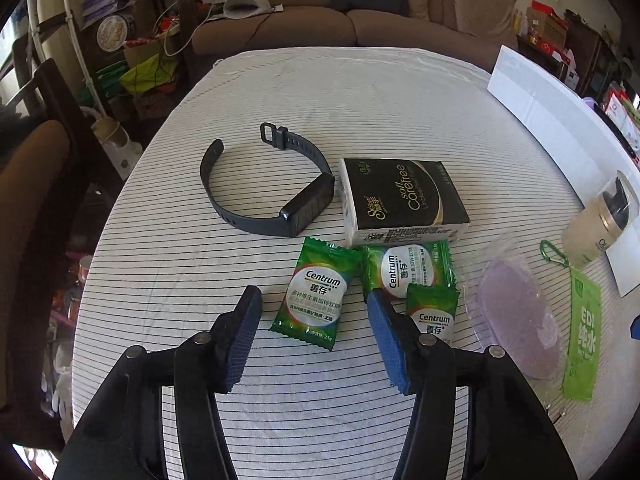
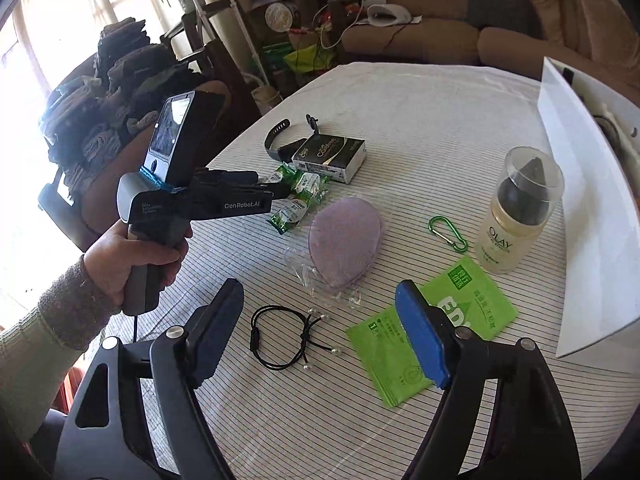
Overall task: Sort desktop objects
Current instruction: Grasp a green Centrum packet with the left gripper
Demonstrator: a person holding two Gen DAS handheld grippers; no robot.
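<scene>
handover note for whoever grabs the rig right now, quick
Left gripper: open, empty, above the three Centrum sachets.
Right gripper: open, empty, over the black cord bracelet and green wet-wipe packet.
On the striped cloth: fitness band, tissue pack, purple puff in clear wrap, green carabiner, Olay bottle.
Done: nothing looks sorted yet.
Left: everything.

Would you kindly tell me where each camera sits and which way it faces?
Left wrist: on the left gripper, low over the table, facing the Centrum sachets; only its open jaws show.
Right wrist: on the right gripper, facing the bracelet; the left hand shows.
Shared: tissue box.
</scene>
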